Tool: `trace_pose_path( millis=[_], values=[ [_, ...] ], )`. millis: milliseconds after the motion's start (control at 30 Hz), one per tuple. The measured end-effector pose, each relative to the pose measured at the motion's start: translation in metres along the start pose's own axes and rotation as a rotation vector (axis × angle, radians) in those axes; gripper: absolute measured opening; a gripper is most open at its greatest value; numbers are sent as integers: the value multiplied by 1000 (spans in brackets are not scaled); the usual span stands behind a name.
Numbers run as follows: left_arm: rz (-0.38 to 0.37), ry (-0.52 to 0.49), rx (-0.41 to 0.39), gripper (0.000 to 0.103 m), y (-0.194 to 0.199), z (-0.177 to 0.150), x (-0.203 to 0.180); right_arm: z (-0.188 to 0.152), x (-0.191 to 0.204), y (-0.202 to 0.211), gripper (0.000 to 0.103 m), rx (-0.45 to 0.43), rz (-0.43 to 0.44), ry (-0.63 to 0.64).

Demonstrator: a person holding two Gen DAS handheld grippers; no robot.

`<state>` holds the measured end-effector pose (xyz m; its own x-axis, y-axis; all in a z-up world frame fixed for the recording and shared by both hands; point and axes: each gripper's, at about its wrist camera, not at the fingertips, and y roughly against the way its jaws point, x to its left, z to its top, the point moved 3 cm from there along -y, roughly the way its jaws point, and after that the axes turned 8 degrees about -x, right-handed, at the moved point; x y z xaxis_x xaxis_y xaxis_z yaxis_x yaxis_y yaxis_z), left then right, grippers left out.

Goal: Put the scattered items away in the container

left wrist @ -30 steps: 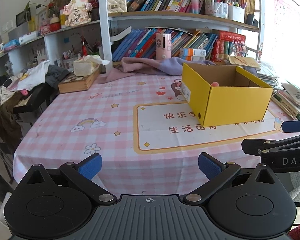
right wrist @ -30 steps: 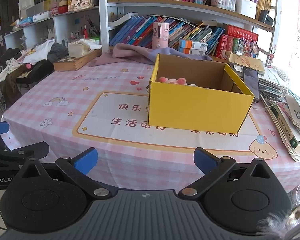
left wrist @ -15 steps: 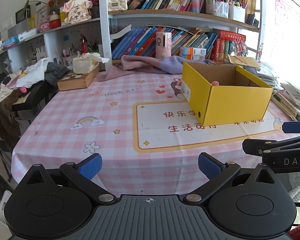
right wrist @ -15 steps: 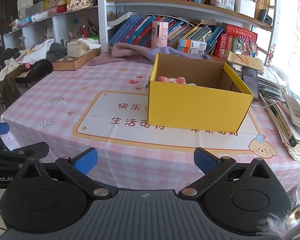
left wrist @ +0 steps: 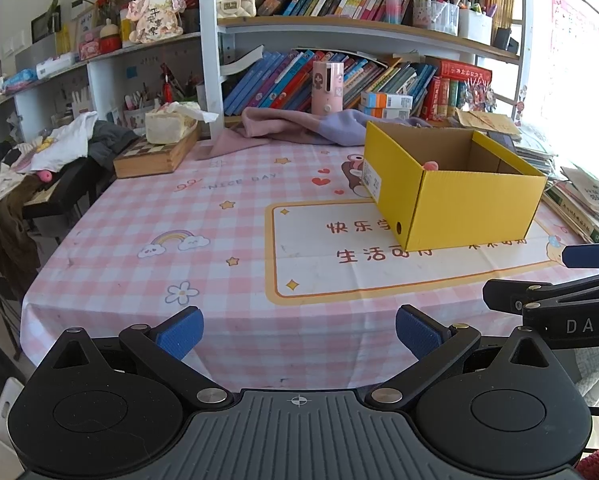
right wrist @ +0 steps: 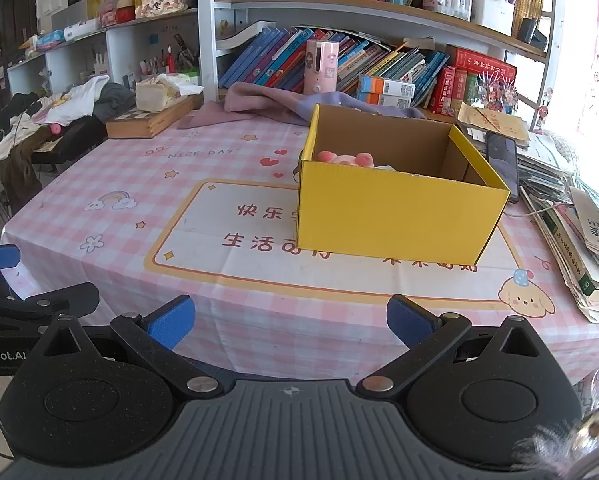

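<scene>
Over the last second both grippers have drawn slightly back from the open yellow cardboard box (right wrist: 395, 216). Left gripper (left wrist: 298, 334) and right gripper (right wrist: 289, 324): jaws wide, empty. A pink plush item (right wrist: 345, 158) lies inside the box, at its far-left corner. No loose items near the box; tidying appears complete.

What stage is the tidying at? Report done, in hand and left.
Done: a pink soft item lies in the yellow box. In hand: nothing; the left gripper and right gripper are both open and empty. Left: no loose items show on the checked tablecloth near the box.
</scene>
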<state>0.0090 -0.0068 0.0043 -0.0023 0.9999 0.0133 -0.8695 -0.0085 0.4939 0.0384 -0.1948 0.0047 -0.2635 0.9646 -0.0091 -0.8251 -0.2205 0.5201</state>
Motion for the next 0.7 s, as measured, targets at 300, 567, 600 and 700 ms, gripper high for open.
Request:
trace_pose_path(
  millis=[300,567,600,700],
  values=[
    [-1,1,5,103,-1,-1,-1,1,-1,0,103,1,0,-1],
    [-1,-1,10,103,-2,-1,-2,-2,0,-2,103,5,1,-2],
    [-1,-1,10,103,-2,-1,-3,-3,0,-3,103,5,2,-3],
    [-1,-2,10,103,-2,-1,-3,-5,-2,-4,103,7,3,-5]
  ],
)
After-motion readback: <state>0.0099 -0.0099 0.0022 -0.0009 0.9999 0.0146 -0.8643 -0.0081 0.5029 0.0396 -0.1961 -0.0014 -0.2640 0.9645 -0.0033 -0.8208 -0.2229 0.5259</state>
